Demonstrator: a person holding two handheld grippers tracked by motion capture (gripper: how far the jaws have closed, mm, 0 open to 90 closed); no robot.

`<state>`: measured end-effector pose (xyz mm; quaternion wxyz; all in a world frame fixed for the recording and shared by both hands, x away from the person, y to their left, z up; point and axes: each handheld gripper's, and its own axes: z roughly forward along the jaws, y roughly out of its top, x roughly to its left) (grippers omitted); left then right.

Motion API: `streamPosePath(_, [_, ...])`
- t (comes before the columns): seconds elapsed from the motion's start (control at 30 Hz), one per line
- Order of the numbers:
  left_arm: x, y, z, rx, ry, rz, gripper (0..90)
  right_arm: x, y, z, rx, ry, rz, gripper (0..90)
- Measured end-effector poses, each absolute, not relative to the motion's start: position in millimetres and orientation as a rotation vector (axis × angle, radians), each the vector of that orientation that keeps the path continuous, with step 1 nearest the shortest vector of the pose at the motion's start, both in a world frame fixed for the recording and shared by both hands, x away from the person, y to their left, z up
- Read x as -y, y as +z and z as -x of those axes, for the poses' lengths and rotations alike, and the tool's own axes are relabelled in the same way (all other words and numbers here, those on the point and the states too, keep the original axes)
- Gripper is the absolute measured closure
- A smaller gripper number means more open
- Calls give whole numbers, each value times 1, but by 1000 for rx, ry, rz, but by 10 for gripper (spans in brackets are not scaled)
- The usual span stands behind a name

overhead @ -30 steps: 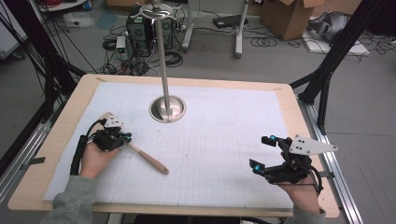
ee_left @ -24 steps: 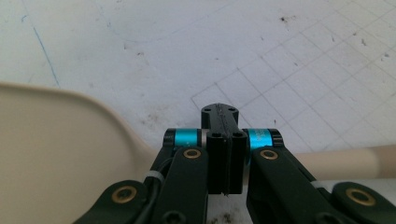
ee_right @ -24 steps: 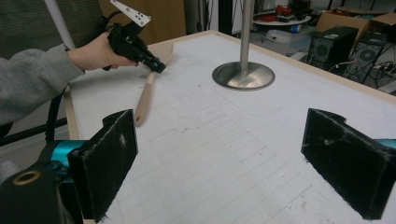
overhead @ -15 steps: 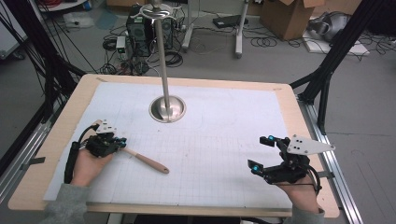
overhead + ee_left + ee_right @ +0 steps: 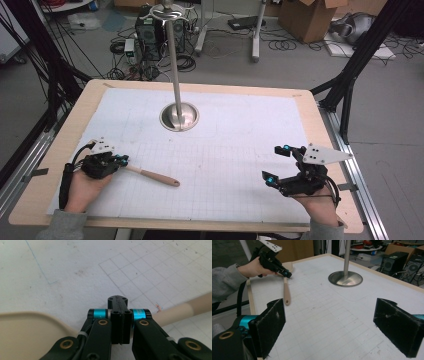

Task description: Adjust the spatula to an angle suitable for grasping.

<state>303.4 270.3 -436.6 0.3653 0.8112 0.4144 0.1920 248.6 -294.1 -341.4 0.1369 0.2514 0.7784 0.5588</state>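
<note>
Movement is all on the person's left side. The left gripper (image 5: 120,161) has slid toward 7 o'clock, closer to the near-left corner of the table (image 5: 320,130), while the right gripper (image 5: 276,162) has kept its place at the near right. The right gripper's jaws stand wide apart with nothing between them.

The left jaws are pressed fully together. In the left gripper view they sit over the neck of the spatula (image 5: 152,176), with the pale blade on one side and the handle running off on the other, so they look clamped on that neck. The spatula lies on the white mat at about 7 o'clock from the metal stand (image 5: 179,116). Its handle points toward 4 o'clock from the gripper.

Its blade end has followed the hand while the handle tip has barely shifted, so it lies flatter across the mat than a second ago. To me that reads as the spatula being dragged or swung round, not yet lifted.
</note>
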Motion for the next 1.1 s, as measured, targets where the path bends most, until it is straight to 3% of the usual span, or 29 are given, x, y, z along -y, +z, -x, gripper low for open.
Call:
streamPosePath(0.87, [-282,-438,-271,-1069,510,-2080,897,283,-342,-258,-2284,1622,-688,96])
streamPosePath(1.1, [-286,-425,-263,-988,570,-1996,897,281,-341,-258,-2287,1617,-687,96])
